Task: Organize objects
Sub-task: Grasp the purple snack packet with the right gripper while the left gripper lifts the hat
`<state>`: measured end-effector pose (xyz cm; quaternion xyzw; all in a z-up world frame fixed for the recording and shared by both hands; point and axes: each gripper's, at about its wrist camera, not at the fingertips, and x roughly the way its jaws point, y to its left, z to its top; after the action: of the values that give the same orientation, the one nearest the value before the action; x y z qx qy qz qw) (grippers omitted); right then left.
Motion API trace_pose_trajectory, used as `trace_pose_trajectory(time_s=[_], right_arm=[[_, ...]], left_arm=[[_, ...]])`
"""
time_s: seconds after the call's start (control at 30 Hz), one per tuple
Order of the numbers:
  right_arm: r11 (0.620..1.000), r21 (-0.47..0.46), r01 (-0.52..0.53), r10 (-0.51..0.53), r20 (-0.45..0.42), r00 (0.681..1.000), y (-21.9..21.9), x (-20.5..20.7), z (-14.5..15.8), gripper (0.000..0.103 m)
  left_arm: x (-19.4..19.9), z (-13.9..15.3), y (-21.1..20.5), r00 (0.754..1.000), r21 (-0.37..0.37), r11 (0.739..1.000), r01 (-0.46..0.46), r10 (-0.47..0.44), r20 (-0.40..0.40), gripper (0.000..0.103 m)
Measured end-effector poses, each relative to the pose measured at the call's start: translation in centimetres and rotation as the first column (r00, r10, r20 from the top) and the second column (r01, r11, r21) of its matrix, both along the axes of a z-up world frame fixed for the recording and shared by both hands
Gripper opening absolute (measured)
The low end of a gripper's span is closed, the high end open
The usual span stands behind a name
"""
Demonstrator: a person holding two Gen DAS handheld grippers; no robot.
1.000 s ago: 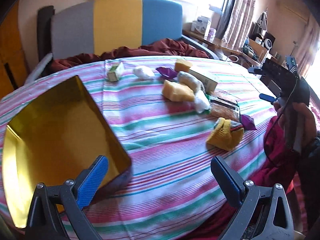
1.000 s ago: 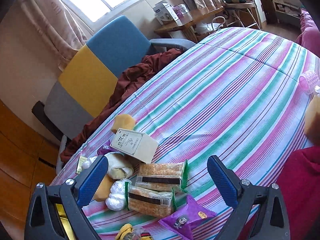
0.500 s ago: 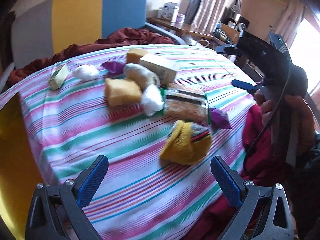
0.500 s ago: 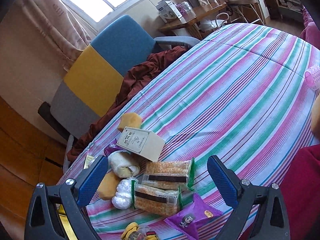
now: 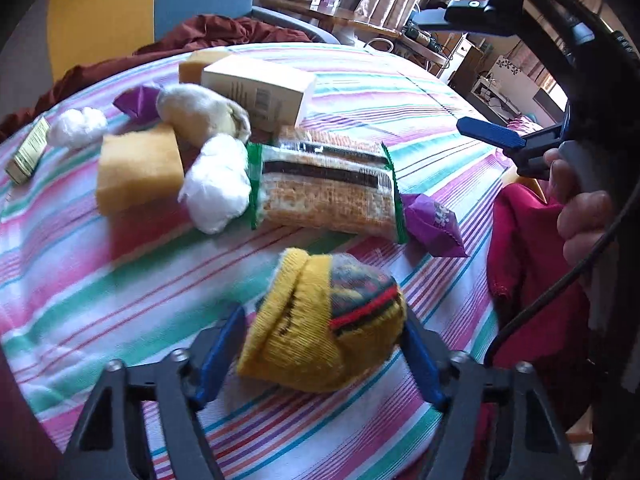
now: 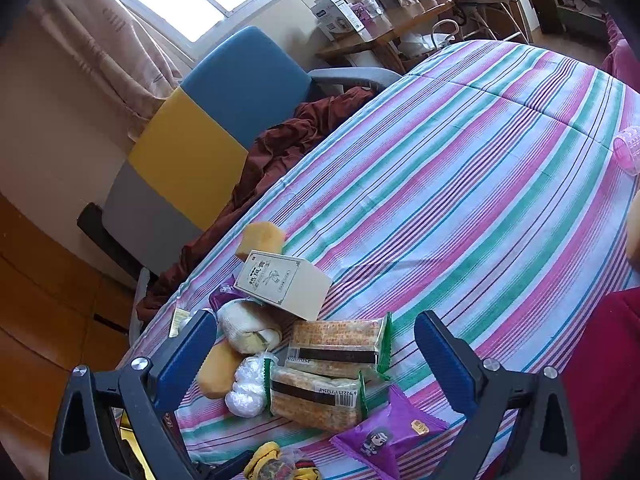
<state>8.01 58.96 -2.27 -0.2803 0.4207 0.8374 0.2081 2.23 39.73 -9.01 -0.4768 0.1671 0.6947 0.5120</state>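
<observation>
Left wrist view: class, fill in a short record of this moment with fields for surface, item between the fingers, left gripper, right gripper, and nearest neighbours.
surface: striped tablecloth
item between the fingers: yellow knitted sock bundle, lying on the cloth
left gripper: jaws have just been closing, blue pads on either side of the bundle, firm contact unclear through blur
right gripper: open, nothing between its pads, above the cracker packs
nearest neighbours: cracker packs, purple snack packet, white bundle, yellow sponge
</observation>
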Motion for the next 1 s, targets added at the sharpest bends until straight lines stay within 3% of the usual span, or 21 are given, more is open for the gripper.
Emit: trace_pose_trajectory(time_s=[0.03, 0.13, 0.37, 0.47, 0.6, 0.73, 0.9, 1.0], right_arm=[[1.0, 0.0, -0.002, 0.002, 0.002, 1.0, 0.0, -0.1, 0.0, 0.101], [1.0, 0.005, -0.007, 0.007, 0.015, 1.0, -0.1, -0.2, -0.1, 0.101], [0.999, 0.011, -0.041, 0.04, 0.063, 0.997, -0.4, -0.9, -0.4, 0.101], [0.997, -0.02, -0.077, 0.079, 0.14, 0.987, -0.7, -2.0, -1.3, 0.101], [0.982, -0.082, -0.171, 0.189, 0.367, 0.911, -1.6, -4.4, -3.0, 0.093], [0.943, -0.084, -0.321, 0.316, 0.517, 0.795, -3.7, -6.0, -2.9, 0.093], [0.895, -0.068, -0.441, 0.363, 0.685, 0.631, -6.1, -6.9, -3.6, 0.089], [0.912, -0.09, -0.399, 0.339, 0.714, 0.613, -5.8, -6.3, -4.8, 0.087]], left_arm=[[0.2, 0.1, -0.4, 1.0, 0.021, 1.0, -0.001, 0.001, -0.007, 0.06], [0.2, 0.2, -2.0, 1.0, 0.043, 0.999, -0.011, 0.011, -0.005, 0.054], [0.4, 0.1, -7.7, 0.992, 0.08, 0.99, -0.114, 0.118, -0.04, 0.052], [0.0, 0.1, -9.5, 0.987, 0.082, 0.985, -0.155, 0.158, -0.036, 0.052], [-0.6, 0.0, -10.1, 0.983, 0.085, 0.98, -0.178, 0.18, -0.024, 0.052], [-0.7, 0.0, -10.3, 0.983, 0.094, 0.979, -0.182, 0.184, -0.015, 0.052], [-1.1, -0.1, -10.8, 0.98, 0.106, 0.974, -0.201, 0.201, 0.01, 0.053], [-1.1, 0.1, -11.1, 0.978, 0.113, 0.972, -0.208, 0.207, 0.018, 0.053]])
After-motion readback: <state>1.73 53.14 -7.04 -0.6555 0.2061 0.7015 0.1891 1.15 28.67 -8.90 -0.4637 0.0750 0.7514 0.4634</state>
